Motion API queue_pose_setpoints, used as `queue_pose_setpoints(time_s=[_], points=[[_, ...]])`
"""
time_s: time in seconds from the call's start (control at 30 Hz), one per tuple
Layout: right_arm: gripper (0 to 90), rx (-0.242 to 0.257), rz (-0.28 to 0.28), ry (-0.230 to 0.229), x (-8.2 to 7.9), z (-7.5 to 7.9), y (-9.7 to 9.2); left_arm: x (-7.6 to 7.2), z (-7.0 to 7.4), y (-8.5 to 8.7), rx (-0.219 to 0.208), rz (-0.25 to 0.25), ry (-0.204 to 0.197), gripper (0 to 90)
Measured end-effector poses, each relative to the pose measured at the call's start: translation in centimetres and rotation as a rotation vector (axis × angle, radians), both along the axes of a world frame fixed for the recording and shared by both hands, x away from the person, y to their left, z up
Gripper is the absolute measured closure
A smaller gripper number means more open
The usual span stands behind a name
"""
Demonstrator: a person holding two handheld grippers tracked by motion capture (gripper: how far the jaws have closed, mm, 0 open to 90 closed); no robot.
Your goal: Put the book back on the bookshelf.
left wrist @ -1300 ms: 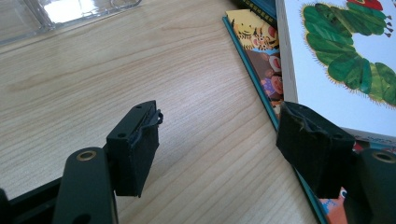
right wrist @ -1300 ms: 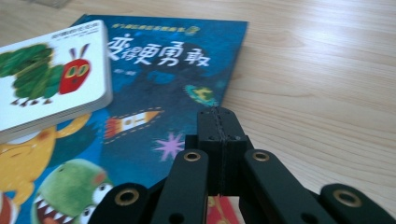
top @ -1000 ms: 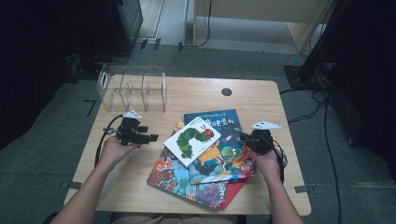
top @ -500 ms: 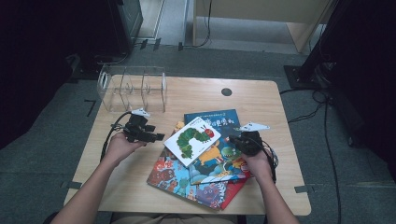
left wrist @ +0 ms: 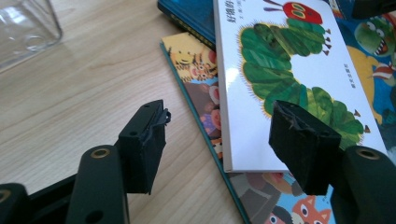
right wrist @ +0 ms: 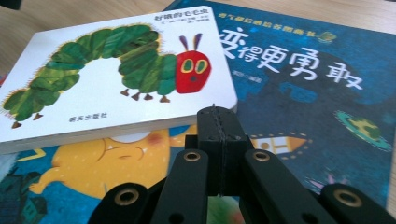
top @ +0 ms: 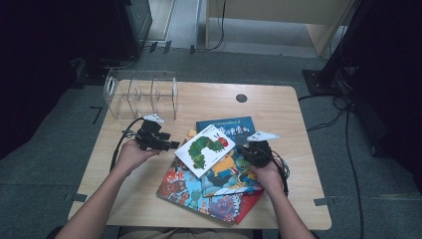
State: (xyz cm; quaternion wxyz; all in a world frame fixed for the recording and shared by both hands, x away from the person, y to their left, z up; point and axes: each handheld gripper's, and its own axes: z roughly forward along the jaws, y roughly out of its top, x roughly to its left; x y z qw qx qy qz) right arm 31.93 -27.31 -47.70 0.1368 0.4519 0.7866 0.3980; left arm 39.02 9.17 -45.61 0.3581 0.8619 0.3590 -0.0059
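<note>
A white board book with a green caterpillar (top: 206,149) (left wrist: 280,70) (right wrist: 112,74) lies on top of a pile of picture books. My left gripper (top: 171,145) (left wrist: 219,140) is at the book's left corner. Its jaws stand open and have just been closing. The book's corner lies between them, and no pad presses on it. My right gripper (top: 245,151) (right wrist: 219,116) is shut with nothing in it, its tip just short of the white book's right edge, above a dark blue book (top: 236,128) (right wrist: 308,79).
A clear acrylic rack (top: 142,92) (left wrist: 23,23) stands at the table's back left. More colourful books (top: 209,194) spread toward the front edge. A round cable hole (top: 241,98) sits at the back. Bare wood (top: 124,199) lies to the left.
My left gripper has slid right to the white book's corner. My right gripper has moved left over the pile toward that book's other side.
</note>
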Motion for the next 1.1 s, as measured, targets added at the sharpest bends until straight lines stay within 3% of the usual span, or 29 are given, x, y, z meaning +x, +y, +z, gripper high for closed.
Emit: queue_pose_setpoints(time_s=[0.33,0.47,0.53,1.1], points=[[90.0,-0.021,0.05,0.013,0.0,-0.3,1.7,0.5,-0.3,-1.3,-0.022,-0.037,0.024,38.3],[90.0,-0.028,0.054,0.018,0.0,-0.4,1.8,0.5,-0.6,-1.8,-0.008,-0.054,0.034,38.6],[90.0,-0.028,0.058,0.02,0.0,-0.4,1.9,0.8,-0.8,-2.2,0.02,-0.072,0.044,38.5],[90.0,-0.035,0.073,0.036,0.1,-0.7,2.6,1.9,-0.8,-3.6,0.021,-0.112,0.09,39.9]])
